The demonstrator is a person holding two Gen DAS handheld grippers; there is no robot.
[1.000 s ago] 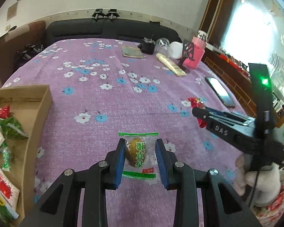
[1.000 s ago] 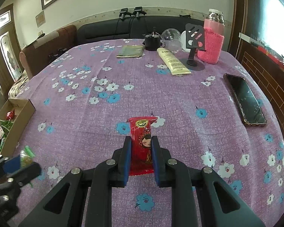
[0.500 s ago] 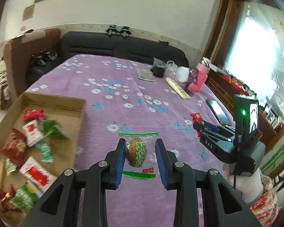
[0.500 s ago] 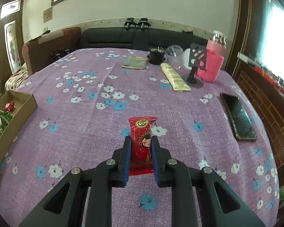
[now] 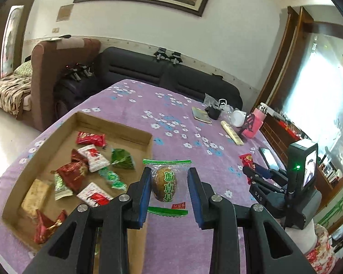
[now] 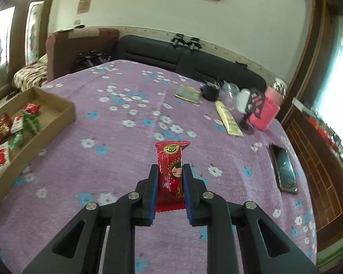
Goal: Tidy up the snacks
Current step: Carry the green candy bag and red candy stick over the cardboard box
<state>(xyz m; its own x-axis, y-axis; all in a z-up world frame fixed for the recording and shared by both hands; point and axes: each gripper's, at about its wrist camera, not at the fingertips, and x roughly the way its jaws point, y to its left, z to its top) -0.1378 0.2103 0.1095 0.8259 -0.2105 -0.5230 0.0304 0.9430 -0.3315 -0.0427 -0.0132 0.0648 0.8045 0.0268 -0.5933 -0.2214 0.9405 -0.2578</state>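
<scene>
My left gripper (image 5: 169, 182) is shut on a clear-wrapped brown snack with green print (image 5: 164, 182) and holds it in the air by the right wall of the cardboard box (image 5: 148, 143). The box holds several red, green and white snack packets (image 5: 91, 157). My right gripper (image 6: 170, 180) is shut on a red snack packet with a cartoon girl (image 6: 171, 166), held above the purple flowered tablecloth (image 6: 125, 137). The right gripper also shows in the left wrist view (image 5: 253, 171), to the right. The box shows at the left in the right wrist view (image 6: 45, 125).
A phone (image 6: 283, 169) lies on the table's right side. At the far end are a pink bottle (image 6: 267, 109), a black stand (image 6: 251, 107), a cream tube (image 6: 228, 118), a booklet (image 6: 188, 93) and clear containers. A black sofa (image 6: 194, 61) stands behind the table.
Both grippers have lifted and turned left with their snacks still held. The box has come further into both views, and the left gripper is now by its right wall.
</scene>
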